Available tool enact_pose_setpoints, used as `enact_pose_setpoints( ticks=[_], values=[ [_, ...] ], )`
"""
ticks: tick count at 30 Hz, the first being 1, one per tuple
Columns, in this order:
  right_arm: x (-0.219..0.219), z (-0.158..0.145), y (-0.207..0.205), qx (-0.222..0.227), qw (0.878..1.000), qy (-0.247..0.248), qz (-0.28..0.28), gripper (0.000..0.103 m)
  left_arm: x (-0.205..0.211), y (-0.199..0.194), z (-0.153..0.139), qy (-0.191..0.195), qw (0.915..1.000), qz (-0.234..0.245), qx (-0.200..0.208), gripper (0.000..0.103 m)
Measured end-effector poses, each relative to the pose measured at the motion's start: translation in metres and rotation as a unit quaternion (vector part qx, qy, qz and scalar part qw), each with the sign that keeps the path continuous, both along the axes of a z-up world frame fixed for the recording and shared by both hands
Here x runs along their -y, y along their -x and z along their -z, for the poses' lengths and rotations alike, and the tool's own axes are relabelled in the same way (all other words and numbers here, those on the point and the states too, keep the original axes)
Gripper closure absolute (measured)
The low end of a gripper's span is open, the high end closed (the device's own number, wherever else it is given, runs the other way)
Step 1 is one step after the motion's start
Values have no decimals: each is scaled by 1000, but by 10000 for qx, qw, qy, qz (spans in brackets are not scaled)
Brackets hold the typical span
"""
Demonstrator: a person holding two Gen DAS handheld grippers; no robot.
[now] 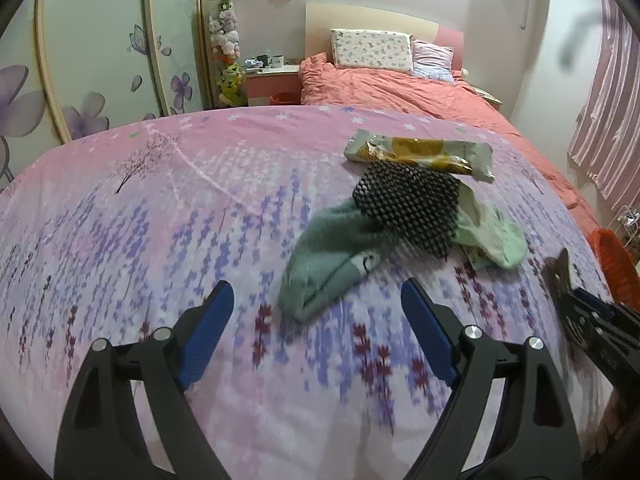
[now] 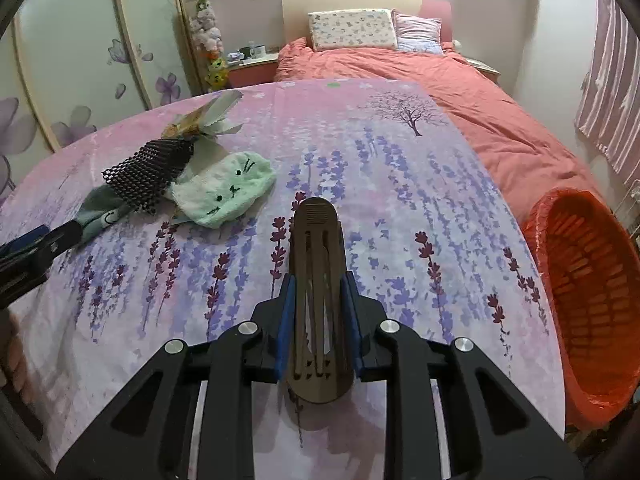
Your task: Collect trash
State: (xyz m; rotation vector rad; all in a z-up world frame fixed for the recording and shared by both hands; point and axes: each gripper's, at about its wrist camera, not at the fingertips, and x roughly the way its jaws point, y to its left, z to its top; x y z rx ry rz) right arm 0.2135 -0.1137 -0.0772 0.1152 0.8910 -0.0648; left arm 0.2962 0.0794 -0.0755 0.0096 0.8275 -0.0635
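Matt brown plastic hair clip (image 2: pixel 318 300); black foam net (image 1: pixel 408 210); glossy wrapper (image 1: pixel 420 154); fluffy green cloth (image 2: pixel 226 194)

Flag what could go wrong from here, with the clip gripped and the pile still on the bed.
1. The right gripper pinches the brown clip only near its rear, so it could pivot or slip before reaching the orange bin.
2. The left gripper is open facing the pile, where black mesh overlaps the green socks; it may snag laundry rather than the wrapper.

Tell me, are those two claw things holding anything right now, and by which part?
The right gripper clamps a brown slotted hair clip by the sides of its lower half, rounded tip pointing forward. The left gripper is open and holds nothing.
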Motion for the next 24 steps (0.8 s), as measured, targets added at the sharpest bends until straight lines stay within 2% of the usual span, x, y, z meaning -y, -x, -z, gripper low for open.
enact_pose_setpoints(
  ticks=[2, 5, 7, 9, 10, 11, 15, 20, 22, 23, 24],
  values=[
    [-2, 1, 0, 9, 10000, -14, -31, 74, 4, -12, 3, -197, 9998, 18, 8, 19],
    [1, 2, 2, 19, 9999, -85, -106, 67, 10, -28, 9, -485, 9988, 84, -53, 27],
    [1, 2, 2, 18, 9999, -100, -97, 67, 12, -38, 13, -529, 9983, 170, -200, 40],
    [4, 3, 2, -11, 9998, -175, -69, 67, 9, -43, 16, -317, 9986, 271, -329, 70],
    [6, 3, 3, 6, 9997, -233, -62, 69, 7, -42, 15, -135, 9988, 334, -332, 76],
    [7, 3, 3, 5, 9997, -249, -41, 74, 5, -40, 14, -58, 9988, 358, -340, 89],
    [13, 3, 6, 20, 9995, -305, -5, 75, -6, -18, 13, -90, 9985, 420, -327, 93],
    [13, 3, 14, 25, 9995, -316, -29, 75, -34, 20, 12, 237, 9976, 448, -470, 93],
    [12, 3, 17, 22, 9994, -330, -74, 75, -38, 33, 11, 315, 9969, 497, -513, 90],
    [12, 3, 18, 17, 9993, -354, -83, 75, -39, 38, 11, 332, 9969, 494, -513, 84],
    [13, 3, 19, 21, 9992, -400, -87, 74, -39, 42, 10, 357, 9969, 502, -497, 72]
  ],
)
